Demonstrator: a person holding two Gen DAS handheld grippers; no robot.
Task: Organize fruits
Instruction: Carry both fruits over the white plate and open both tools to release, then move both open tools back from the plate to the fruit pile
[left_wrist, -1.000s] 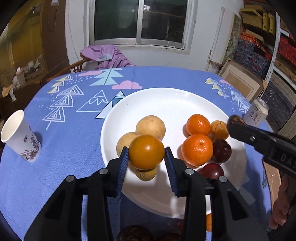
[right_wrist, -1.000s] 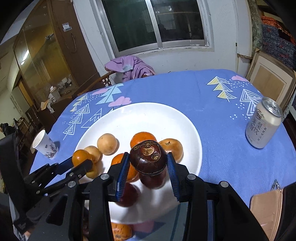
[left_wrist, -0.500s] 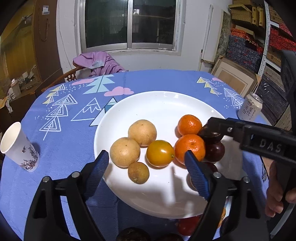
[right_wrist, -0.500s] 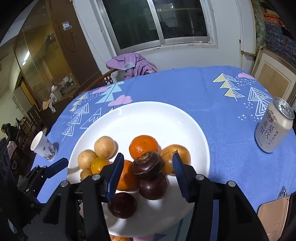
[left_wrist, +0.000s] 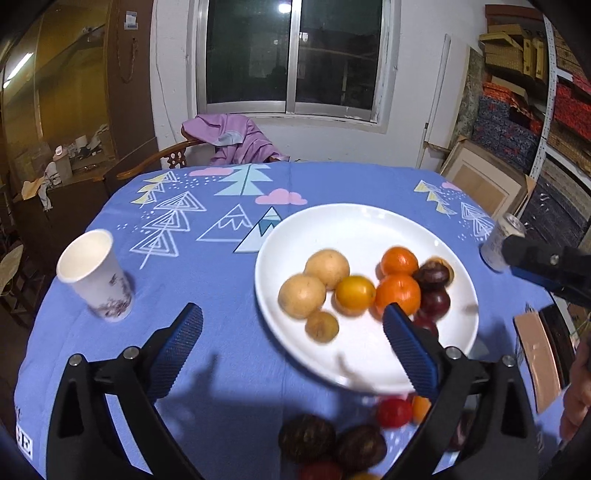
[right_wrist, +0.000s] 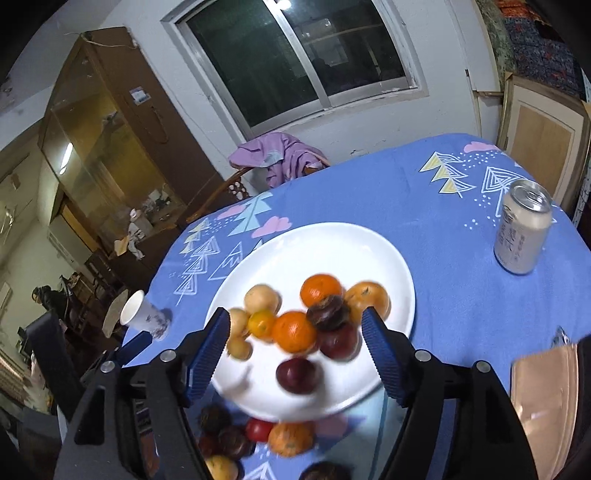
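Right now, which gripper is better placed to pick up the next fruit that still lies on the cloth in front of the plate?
Probably the left gripper: it is open and empty, and two dark fruits lie between its fingers. The right gripper is open too, above the plate.

Both wrist views look down, near, sharing the plate (left_wrist: 369, 221) (right_wrist: 321, 243).

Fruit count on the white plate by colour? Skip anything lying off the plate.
tan fruits: 3
yellow-orange fruit: 1
orange fruits: 3, one of them duller and brownish
dark purple-brown fruits: 3
Total on the plate: 10
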